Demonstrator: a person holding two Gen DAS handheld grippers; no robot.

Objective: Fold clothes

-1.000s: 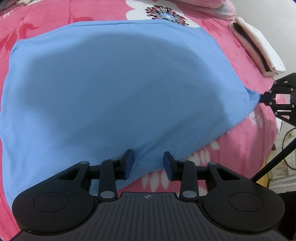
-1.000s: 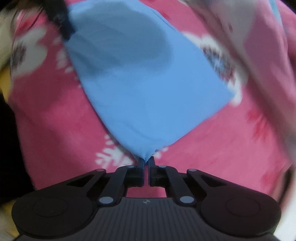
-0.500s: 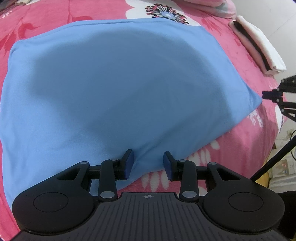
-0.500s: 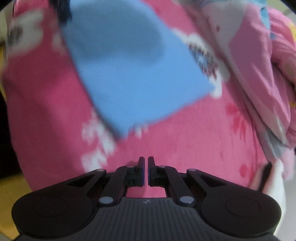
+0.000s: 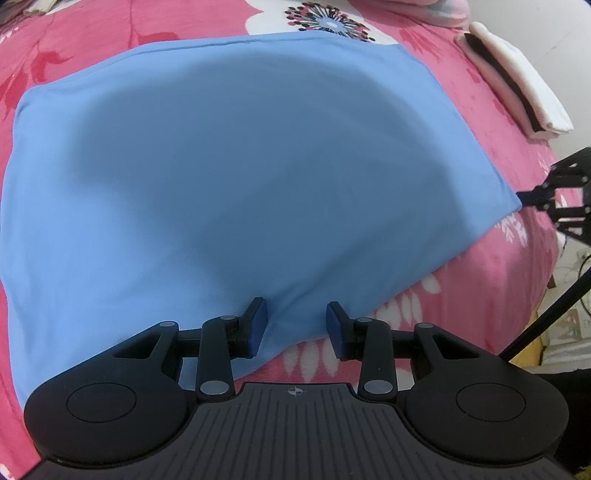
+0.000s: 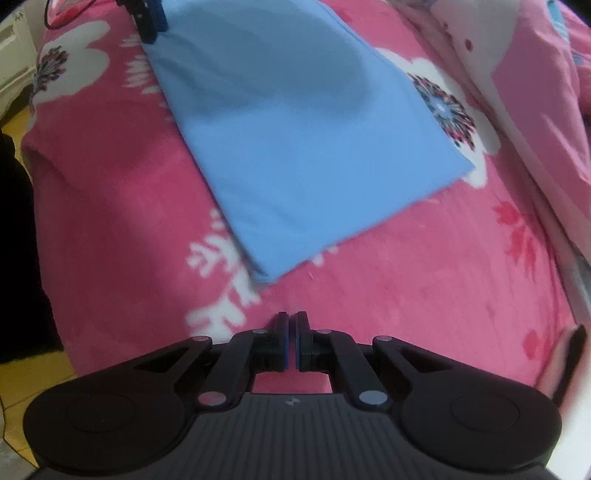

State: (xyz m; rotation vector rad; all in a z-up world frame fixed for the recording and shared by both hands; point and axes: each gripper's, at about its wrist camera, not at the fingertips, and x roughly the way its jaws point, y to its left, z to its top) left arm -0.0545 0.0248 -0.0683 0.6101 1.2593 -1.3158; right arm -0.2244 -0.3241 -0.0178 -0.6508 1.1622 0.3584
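Observation:
A light blue cloth (image 5: 258, 177) lies spread flat on the pink flowered bedspread (image 5: 491, 280). My left gripper (image 5: 296, 326) hovers open at the cloth's near edge, which lies between its blue pads (image 5: 256, 325) without being pinched. At the far right of the left wrist view, my right gripper (image 5: 526, 194) stands just off the cloth's right corner. In the right wrist view, the right gripper (image 6: 291, 343) is shut with nothing in it. It is a short way back from the cloth's near corner (image 6: 267, 275). The left gripper (image 6: 149, 22) shows at the cloth's far end.
Folded white and black clothes (image 5: 517, 85) lie stacked at the bed's far right. A bunched pink quilt (image 6: 535, 92) runs along the right side of the right wrist view. The bed's edge drops to a yellow floor (image 6: 22, 387) at the left.
The right gripper, which held the cloth's corner lifted, no longer has it and has drawn back. The corner now lies flat on the bed. The left gripper has stayed put.

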